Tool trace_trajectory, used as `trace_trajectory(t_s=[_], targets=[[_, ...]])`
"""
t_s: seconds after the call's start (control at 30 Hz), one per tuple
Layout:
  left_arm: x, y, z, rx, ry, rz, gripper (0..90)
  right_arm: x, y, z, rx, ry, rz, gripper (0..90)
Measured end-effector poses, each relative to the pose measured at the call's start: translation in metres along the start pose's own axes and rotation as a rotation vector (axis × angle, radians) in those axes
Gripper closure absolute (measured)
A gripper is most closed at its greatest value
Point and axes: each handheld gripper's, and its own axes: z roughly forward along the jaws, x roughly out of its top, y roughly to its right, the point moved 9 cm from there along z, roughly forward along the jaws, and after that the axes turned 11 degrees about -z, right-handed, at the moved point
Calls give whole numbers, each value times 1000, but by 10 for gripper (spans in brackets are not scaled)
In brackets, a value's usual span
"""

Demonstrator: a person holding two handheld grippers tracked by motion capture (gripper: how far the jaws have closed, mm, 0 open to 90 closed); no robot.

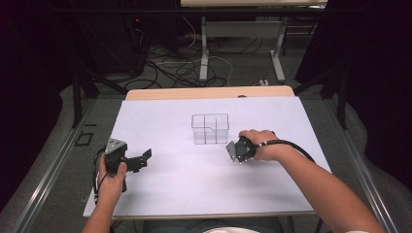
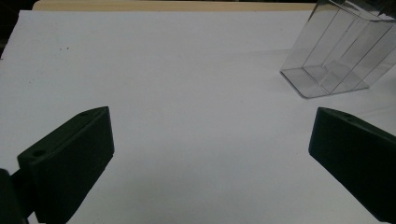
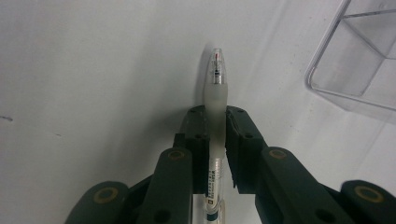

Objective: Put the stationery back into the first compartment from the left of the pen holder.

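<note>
Dark studio behind, cables (image 1: 194, 68) on the far floor, white table (image 1: 194, 194) in front. Near its middle stands a clear divided organizer (image 1: 210, 128), compartments apparently empty. Right gripper (image 3: 215, 116), just right of the organizer and slightly nearer, clenched on a clear gel pen (image 3: 215, 74), frosted grip between the jaws, tip pointing out past them and hovering close to or touching the table. Left gripper (image 2: 210, 154) at near left, well apart from the organizer, jaws released and wide, holding nothing.

Probably about to drop the pen into a compartment: best to lift straight, turn the pen upright, centre over one cell, lower past the rim before letting go, keep the left one ready to steady the light box.

Pen's rear end cut off by the bottom of the right gripper view; barrel print too small to read. Pen hard to make out from the high view, behind the hand (image 1: 260, 143).
</note>
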Motion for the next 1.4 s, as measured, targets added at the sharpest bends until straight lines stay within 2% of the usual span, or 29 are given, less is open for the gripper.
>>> trace_trajectory(t_s=[0.07, 0.13, 0.2, 0.23, 0.27, 0.3, 0.33, 0.4, 0.43, 0.53, 0.57, 0.6, 0.67, 0.7, 0.77, 0.8, 1.0, 1.1, 1.4], targets=[[0, 0, 0, 1, 0, 0, 0, 0, 0, -1, -4, -1, 10, 802], [0, 0, 0, 1, -1, 0, 0, 1, 4, 0, -63, 23, 24, 802], [0, 0, 0, 0, -1, 1, 0, 0, 5, -6, -24, -1, 33, 802], [0, 0, 0, 0, 0, -1, 0, 0, 6, -7, -27, 7, 35, 802], [0, 0, 0, 0, 0, -1, 0, 2, 8, -7, -67, 32, 61, 802], [0, 0, 0, 0, 0, -1, 0, 3, 13, -7, -117, 50, 51, 802], [0, 0, 0, 0, 0, -1, 0, 1, 8, -13, -35, 10, 70, 802], [0, 0, 0, 0, 0, -1, 0, 7, 16, -10, -144, 86, 88, 802], [0, 0, 0, 0, -1, -1, 0, 6, 16, -15, -111, 56, 85, 802], [0, 0, 0, 0, -2, 3, 0, 10, 19, -18, -139, 91, 134, 802], [0, 0, 0, 0, -1, 2, 0, 11, 21, -21, -136, 90, 133, 802], [0, 0, 0, 0, -1, 2, 0, 13, 21, -22, -132, 102, 165, 802], [0, 0, 0, 1, -1, -1, 0, 16, 27, -23, -181, 145, 198, 802], [0, 0, 0, 0, -1, -1, 0, 18, 28, -26, -166, 153, 219, 802], [0, 0, 0, 1, -1, 1, 0, 21, 35, -28, -221, 201, 255, 802], [0, 0, 0, 0, -1, -1, 0, 20, 32, -32, -168, 178, 273, 802], [0, 0, 0, 1, -2, 1, 0, 25, 42, -45, -199, 270, 389, 802], [0, 0, 0, 3, -2, 3, 0, 26, 47, -50, -210, 301, 415, 802], [-1, 0, 0, 3, -6, 4, 0, 30, 57, -66, -246, 401, 551, 802]])
